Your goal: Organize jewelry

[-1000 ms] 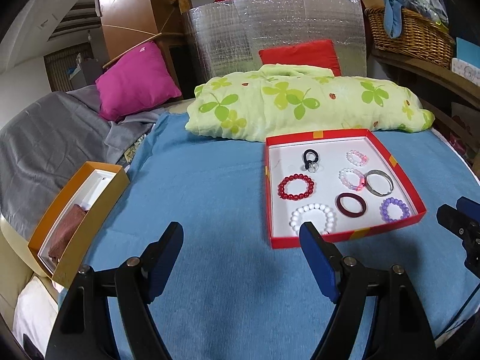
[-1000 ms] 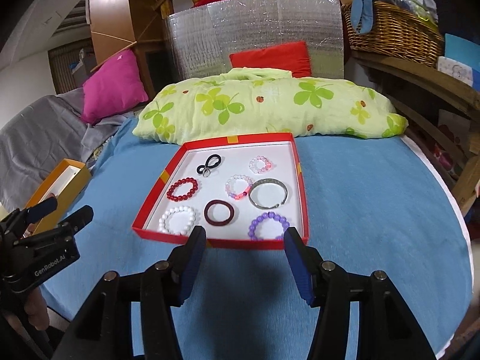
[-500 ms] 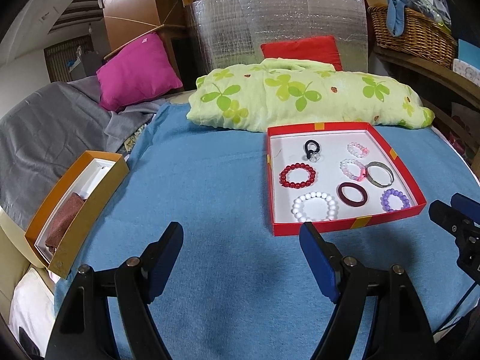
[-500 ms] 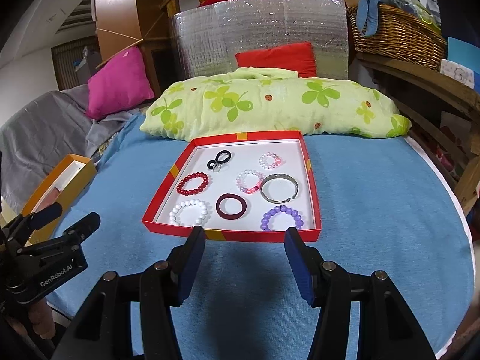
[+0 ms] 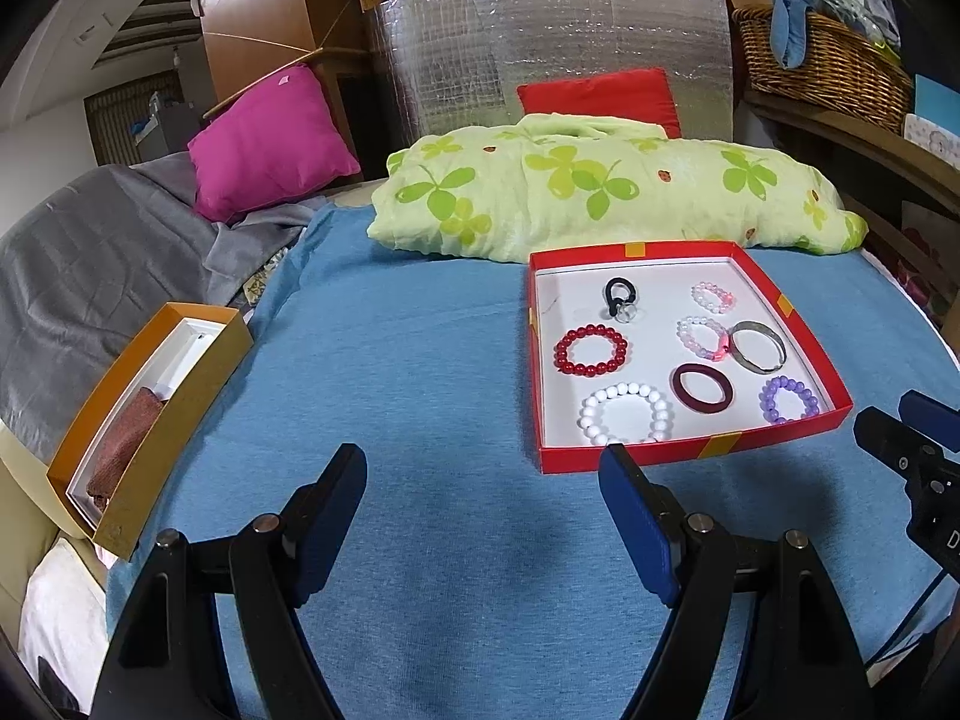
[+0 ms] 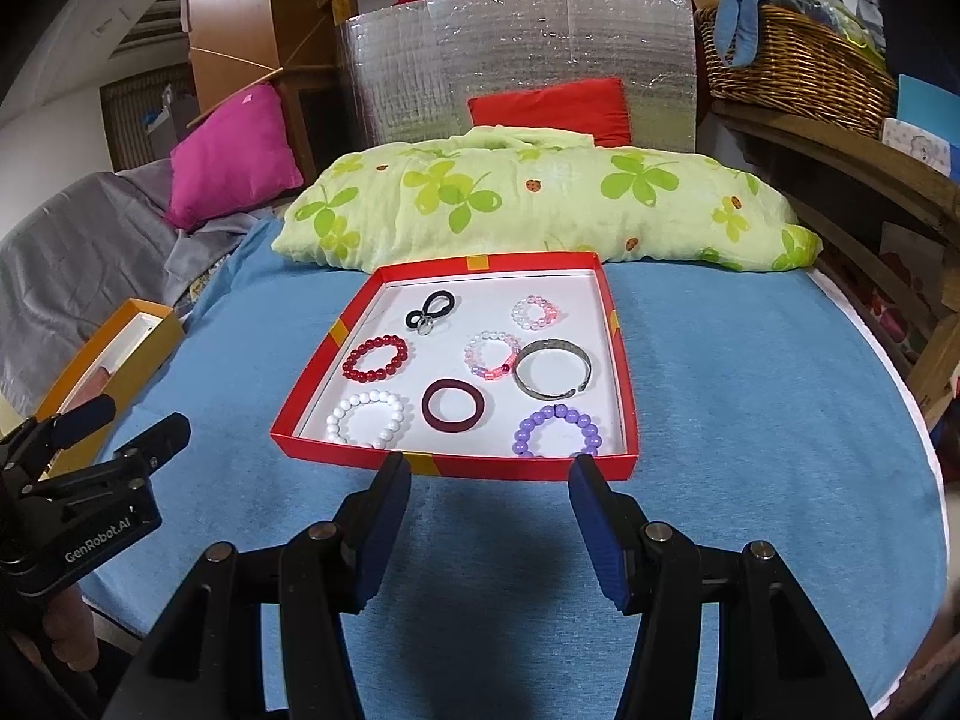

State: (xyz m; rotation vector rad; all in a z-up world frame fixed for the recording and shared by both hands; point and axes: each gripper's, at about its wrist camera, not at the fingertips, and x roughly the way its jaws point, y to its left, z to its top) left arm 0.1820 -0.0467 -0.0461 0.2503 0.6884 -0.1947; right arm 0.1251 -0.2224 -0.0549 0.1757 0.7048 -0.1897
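Note:
A red tray [image 6: 621,360] with a white floor lies on the blue cloth and holds several bracelets: red beads [image 6: 375,359], white beads [image 6: 366,418], a dark red band [image 6: 454,405], purple beads [image 6: 557,431], a silver bangle [image 6: 553,368], two pink bead bracelets and a black hair tie [image 6: 431,308]. The tray also shows in the left wrist view [image 5: 807,354]. An orange box [image 5: 198,384] with a brown cloth inside sits at the left. My right gripper [image 6: 491,480] is open just short of the tray's near edge. My left gripper [image 5: 483,474] is open and empty over the blue cloth.
A green clover-print pillow [image 6: 540,204] lies behind the tray. A pink cushion [image 5: 270,144], grey blanket [image 5: 90,276], red cushion [image 6: 549,111] and silver foil panel [image 6: 510,54] stand behind. A wicker basket [image 6: 798,69] sits on a wooden shelf at right.
Both grippers have drawn back and risen slightly, so the tray sits a little farther off in both views. Both stay open and nothing in the tray has moved.

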